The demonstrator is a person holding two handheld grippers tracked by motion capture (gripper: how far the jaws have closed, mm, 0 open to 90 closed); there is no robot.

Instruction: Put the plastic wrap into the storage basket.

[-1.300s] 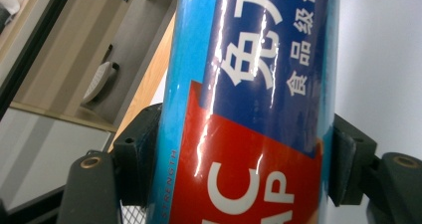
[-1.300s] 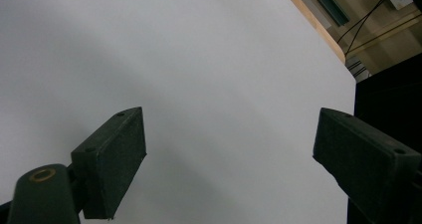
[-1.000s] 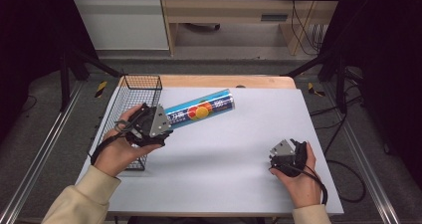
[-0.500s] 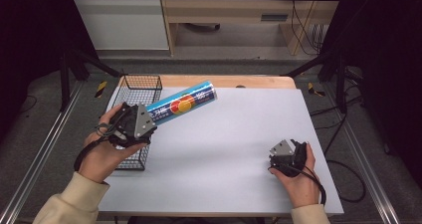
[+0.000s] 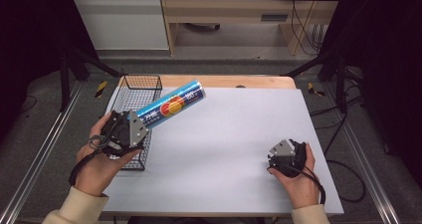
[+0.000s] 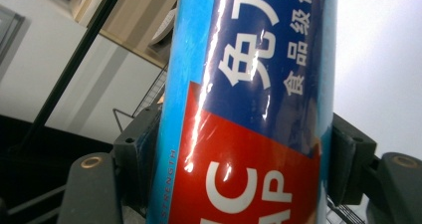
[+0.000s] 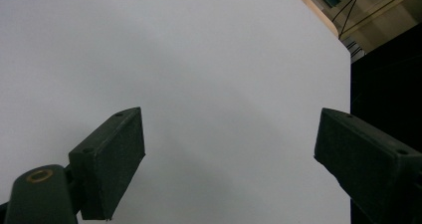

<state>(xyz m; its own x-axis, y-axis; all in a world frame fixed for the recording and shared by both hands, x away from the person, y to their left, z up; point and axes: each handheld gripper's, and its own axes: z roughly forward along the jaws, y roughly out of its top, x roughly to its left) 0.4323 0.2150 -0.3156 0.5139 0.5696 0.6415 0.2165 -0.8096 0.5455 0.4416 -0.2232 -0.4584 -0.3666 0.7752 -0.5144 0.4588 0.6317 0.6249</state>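
A long blue tube (image 5: 171, 104) with a red and orange label is held tilted above the left side of the table, one end over the black wire basket (image 5: 130, 93). My left gripper (image 5: 139, 122) is shut on the tube's lower end. In the left gripper view the tube (image 6: 249, 99) stands between both black jaws, which press its sides. My right gripper (image 5: 276, 157) rests low at the table's right front, held in a hand. In the right gripper view its jaws stand wide apart, and the right gripper (image 7: 229, 154) is open over bare white table.
The white table top (image 5: 234, 134) spreads between the two hands. A wooden edge (image 5: 234, 80) runs along the table's far side. Metal rails flank the table left and right, and cables lie on the floor at the right.
My left gripper has carried the tube to the left and nearer, so it now hangs over the wire basket. The right gripper has barely moved.
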